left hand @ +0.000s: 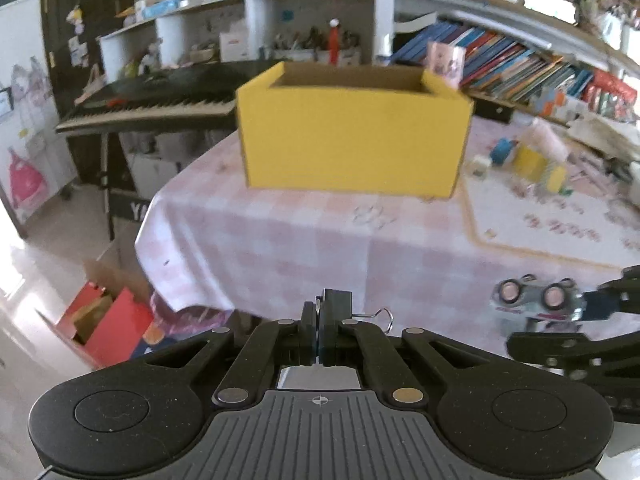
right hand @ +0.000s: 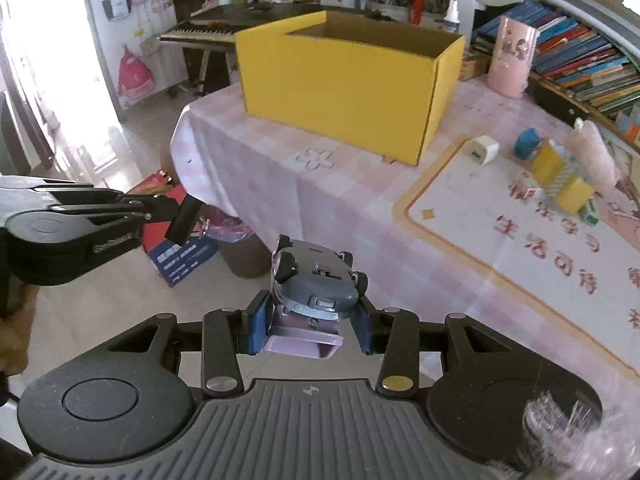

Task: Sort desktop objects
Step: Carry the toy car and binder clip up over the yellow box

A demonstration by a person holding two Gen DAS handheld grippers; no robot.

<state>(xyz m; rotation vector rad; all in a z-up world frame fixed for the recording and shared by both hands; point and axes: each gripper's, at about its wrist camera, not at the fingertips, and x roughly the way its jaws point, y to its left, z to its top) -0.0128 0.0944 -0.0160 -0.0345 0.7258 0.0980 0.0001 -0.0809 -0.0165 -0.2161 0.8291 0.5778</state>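
Toy car (right hand: 316, 280) sits clamped in the right gripper (right hand: 310, 326), above the table edge, short of the yellow box (right hand: 344, 80). Left gripper (left hand: 320, 320) is pinched fully closed on a binder clip (left hand: 382, 316). Risk: car is held by one end, wheels up, so it could twist out before reaching the box. Box's near wall blocks a straight path. Charger (right hand: 483, 149), blue block (right hand: 526, 143), yellow pack (right hand: 560, 176) and pink cup (right hand: 512, 56) lie well right.
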